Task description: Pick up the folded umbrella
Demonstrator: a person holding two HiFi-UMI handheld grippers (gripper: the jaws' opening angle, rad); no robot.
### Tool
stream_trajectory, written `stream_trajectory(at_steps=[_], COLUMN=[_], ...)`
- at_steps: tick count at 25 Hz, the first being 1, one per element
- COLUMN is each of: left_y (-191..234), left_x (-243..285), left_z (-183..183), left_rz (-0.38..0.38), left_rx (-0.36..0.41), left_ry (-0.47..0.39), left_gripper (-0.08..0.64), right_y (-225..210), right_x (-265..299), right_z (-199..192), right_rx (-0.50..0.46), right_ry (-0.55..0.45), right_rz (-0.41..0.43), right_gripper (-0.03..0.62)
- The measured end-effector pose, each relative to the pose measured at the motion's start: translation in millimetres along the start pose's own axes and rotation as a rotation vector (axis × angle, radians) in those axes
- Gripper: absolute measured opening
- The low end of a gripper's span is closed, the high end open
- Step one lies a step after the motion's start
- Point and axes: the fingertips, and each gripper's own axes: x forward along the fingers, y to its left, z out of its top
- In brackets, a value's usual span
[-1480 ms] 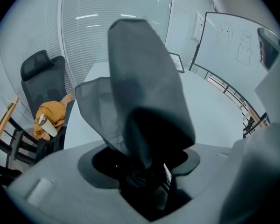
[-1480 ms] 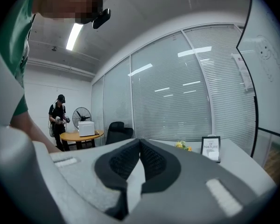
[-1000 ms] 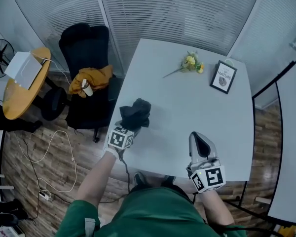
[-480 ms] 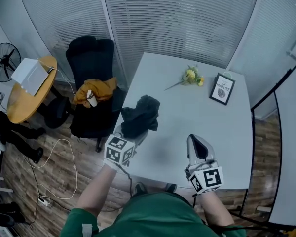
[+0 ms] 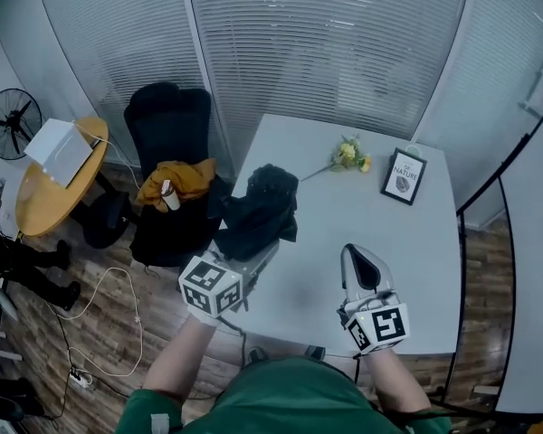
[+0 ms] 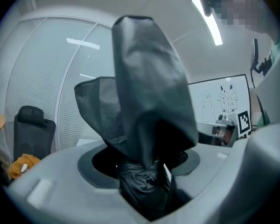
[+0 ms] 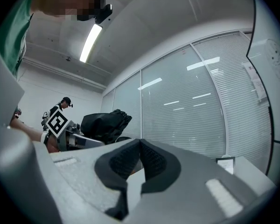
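While the left gripper [image 5: 256, 256] clamps the umbrella [image 5: 264, 208] low down, loose fabric flops above its jaws. It looks light, soft and probably slippery, so the stiff core should grip best. Beside it, the right gripper [image 5: 361, 259] is closed and empty.

The framed sign [image 5: 403, 176] on the table [image 5: 407, 242] perhaps reads "NATURE"; its print is tiny.

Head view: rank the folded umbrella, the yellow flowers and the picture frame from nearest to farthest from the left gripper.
1. The folded umbrella: clamped in the left gripper, over the left side of the table.
2. The yellow flowers: lying at the table's far middle.
3. The picture frame: at the far right, beyond the flowers.
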Motion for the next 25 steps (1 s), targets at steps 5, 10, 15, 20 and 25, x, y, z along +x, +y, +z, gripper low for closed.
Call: stream_trajectory(at_steps=[5,10,15,20,25], left_y=[-9,-18,-33,-33,-38], left_x=[-13,-25,-35,-33,-41], left_z=[40,79,102,108,113], left_rz=[0.003,0.007,0.01,0.001,0.006], left_rx=[0.005,0.018,0.029,0.031,0.012], left_ry=[-0.108,-0.219,-0.275,-0.319,-0.325], left_gripper=[0.285,0.285,0.285,0.285,0.285], right_y=[-3,-9,-14,-23,-20], right_x=[5,8,1,8,2], right_z=[14,29,39,37,49], right_rx=[-0.011,-0.02,-0.029,-0.035,-0.053], right_ry=[-0.03,-0.067,-0.093,-0.102,-0.104], right_rz=[-0.001,-0.001,-0.004,-0.01,-0.022], right_gripper=[0.003,0.003,0.003,0.003,0.003])
